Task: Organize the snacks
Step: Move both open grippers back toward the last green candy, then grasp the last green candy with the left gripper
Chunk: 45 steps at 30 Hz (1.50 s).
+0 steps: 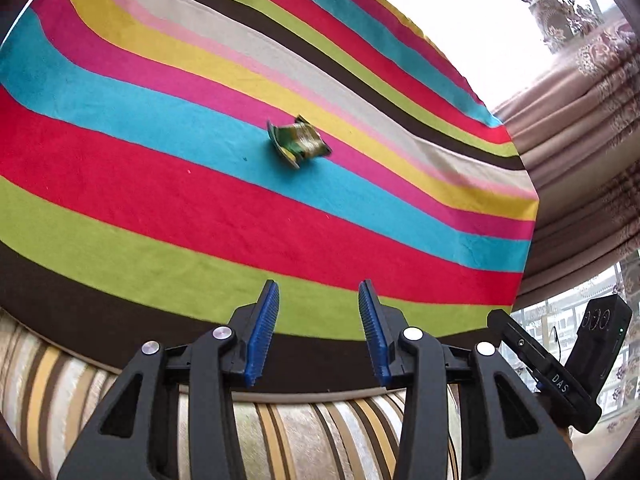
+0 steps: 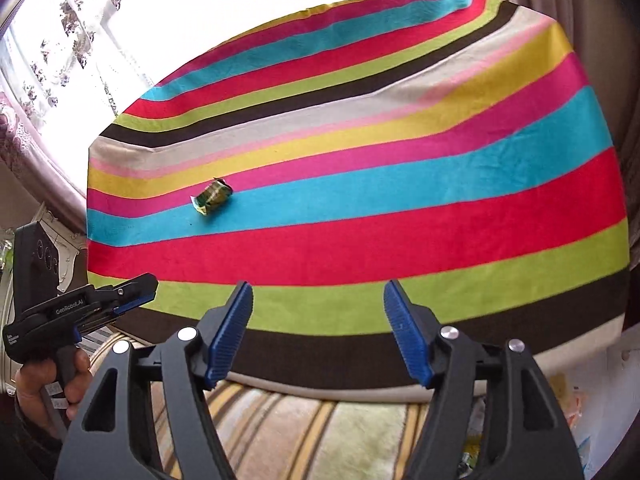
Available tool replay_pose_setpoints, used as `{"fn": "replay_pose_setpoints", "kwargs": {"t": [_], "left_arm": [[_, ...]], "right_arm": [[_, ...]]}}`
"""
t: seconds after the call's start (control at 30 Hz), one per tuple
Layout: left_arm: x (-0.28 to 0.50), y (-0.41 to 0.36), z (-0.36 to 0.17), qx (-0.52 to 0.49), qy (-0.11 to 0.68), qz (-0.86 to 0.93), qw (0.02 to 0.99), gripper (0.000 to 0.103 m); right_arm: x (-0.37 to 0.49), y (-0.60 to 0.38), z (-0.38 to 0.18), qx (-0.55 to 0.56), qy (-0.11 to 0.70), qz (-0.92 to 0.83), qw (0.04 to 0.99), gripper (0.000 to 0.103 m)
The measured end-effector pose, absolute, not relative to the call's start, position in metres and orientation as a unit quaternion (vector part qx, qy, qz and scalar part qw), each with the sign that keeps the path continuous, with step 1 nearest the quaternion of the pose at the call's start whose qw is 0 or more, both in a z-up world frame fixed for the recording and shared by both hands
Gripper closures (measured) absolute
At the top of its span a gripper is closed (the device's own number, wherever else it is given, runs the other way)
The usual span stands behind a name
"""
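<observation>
Careful: your left tool (image 1: 319, 330) and right tool (image 2: 318, 334) gape empty at the near edge of the striped cloth-covered counter (image 2: 400, 248); the small crinkled green foil snack packet (image 1: 300, 142) lying mid-counter could skid from blue pads (image 1: 262, 332).

A striped cloth (image 1: 200, 208) in many colours covers the table. Striped upholstery (image 2: 304, 432) runs below its near edge. Patterned curtains (image 1: 592, 92) hang beyond its far corner.

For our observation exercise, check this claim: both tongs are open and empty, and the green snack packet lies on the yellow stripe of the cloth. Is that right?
One detail is wrong. The green snack packet lies mainly on the blue stripe, at its border with the pink one, not on the yellow; the left wrist view shows this. The left tongs and right tongs are indeed open and empty, and the cloth is striped.
</observation>
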<state>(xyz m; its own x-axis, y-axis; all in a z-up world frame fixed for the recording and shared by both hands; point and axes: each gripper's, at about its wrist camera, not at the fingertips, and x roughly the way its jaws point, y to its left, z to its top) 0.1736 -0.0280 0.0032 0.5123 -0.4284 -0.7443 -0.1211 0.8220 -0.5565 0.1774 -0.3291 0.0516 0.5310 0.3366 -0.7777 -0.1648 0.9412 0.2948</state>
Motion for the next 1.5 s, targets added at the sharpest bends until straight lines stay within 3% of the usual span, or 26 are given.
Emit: {"fn": "replay_pose_setpoints", "kwargs": {"t": [0.4,0.7,0.9,1.33,1.5], "left_arm": [[0.243,0.011,-0.013,-0.330,0.465,-0.082,0.818,0.069],[0.271,0.017,-0.036,-0.370,0.459,-0.086,0.803,0.072],[0.282,0.015,-0.047,-0.375,0.464,-0.089,0.797,0.079],[0.294,0.011,-0.053,-0.373,0.464,-0.101,0.797,0.089],[0.295,0.008,-0.054,-0.363,0.464,-0.104,0.801,0.094]], "right_arm": [[0.260,-0.241,0.033,0.090,0.469,0.199,0.856,0.035],[0.308,-0.202,0.006,0.078,0.488,0.228,0.839,0.047],[0.326,-0.190,-0.006,0.072,0.495,0.239,0.833,0.047],[0.346,-0.182,-0.025,0.080,0.512,0.268,0.813,0.078],[0.337,-0.175,-0.022,0.059,0.508,0.275,0.814,0.082]]}}
